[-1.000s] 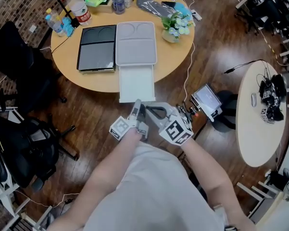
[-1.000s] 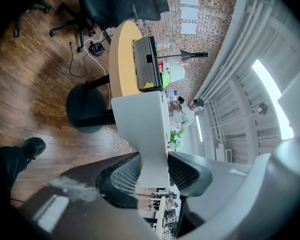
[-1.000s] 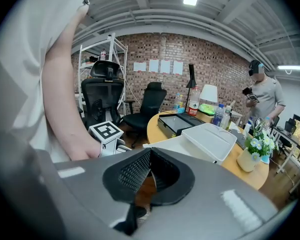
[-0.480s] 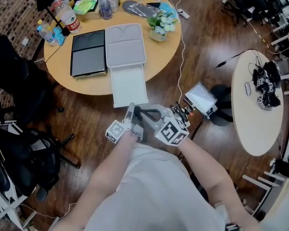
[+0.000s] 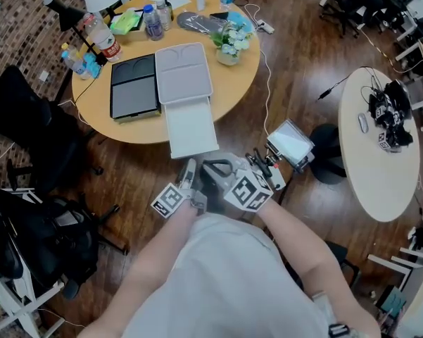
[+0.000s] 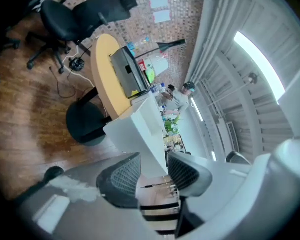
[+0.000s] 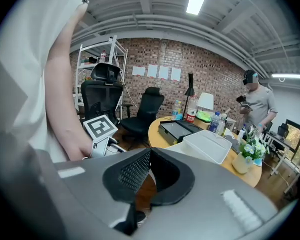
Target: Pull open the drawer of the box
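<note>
**Drawer (image 5: 190,127): present position**

The drawer is white and stands pulled out of the light grey box (image 5: 183,72). The box lies flat on the round wooden table (image 5: 243,83). The drawer projects from the side of the box nearer the person, reaching past the table's rim and over the wooden floor.

The left gripper (image 5: 189,169) is held just beside the drawer's front edge and points toward it. In the left gripper view its jaws stand well apart, and the drawer's white front corner lines up with the gap between them. The pads do not press on the drawer. Whether a jaw tip touches the front edge cannot be told.

The right gripper (image 5: 210,169) is held close beside the left gripper, on its right, near the same front edge. In the right gripper view its jaws are closed tip to tip, with nothing between them.

Surroundings:
- A flat black case (image 5: 134,90) lies directly beside the box, on its left.
- A vase of flowers (image 5: 229,44) stands near the box's far right corner.
- Bottles (image 5: 153,21) stand at the table's far rim.
- A small screen on a stand (image 5: 290,143) stands on the floor to the right of the grippers.
- A white table (image 5: 380,160) stands well apart, further right.
</note>
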Motion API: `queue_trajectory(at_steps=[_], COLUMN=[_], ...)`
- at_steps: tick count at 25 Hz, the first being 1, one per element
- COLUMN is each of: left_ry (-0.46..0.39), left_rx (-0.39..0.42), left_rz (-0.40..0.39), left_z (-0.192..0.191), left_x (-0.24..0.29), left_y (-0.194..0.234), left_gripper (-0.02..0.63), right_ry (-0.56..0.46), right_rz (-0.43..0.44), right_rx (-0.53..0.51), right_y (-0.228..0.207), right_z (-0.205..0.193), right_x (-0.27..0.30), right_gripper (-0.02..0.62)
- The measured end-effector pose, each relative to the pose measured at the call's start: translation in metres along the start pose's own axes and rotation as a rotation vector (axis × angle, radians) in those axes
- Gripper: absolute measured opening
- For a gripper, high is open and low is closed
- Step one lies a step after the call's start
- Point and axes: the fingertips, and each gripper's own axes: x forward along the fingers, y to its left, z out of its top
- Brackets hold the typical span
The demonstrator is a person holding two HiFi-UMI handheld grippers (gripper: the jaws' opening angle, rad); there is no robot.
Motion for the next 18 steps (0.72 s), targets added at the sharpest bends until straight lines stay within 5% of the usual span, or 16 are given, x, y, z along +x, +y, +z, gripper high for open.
queue_trajectory(at_steps=[5, 12, 18], left_ry=[0.097, 0.198, 0.298], left_rx=[0.319, 0.803, 0.987], left_rz=[-0.003, -0.037, -0.124], left_z=[0.011, 0.020, 0.003], left_x=[-0.018, -0.050, -0.081], left_y=[-0.024, -0.068, -0.102], left_gripper=[0.081, 0.022, 0.005], right_ry=[-0.029, -0.069, -0.099], right_rz=[-0.004, -0.006, 0.010], right_rx=[-0.009, 0.014, 0.052], right_y=[0.011, 0.027, 0.047], right_z=[0.009, 0.022, 0.030], right_x=[-0.001, -0.015, -0.023], right_gripper=[0.000, 0.000, 0.000])
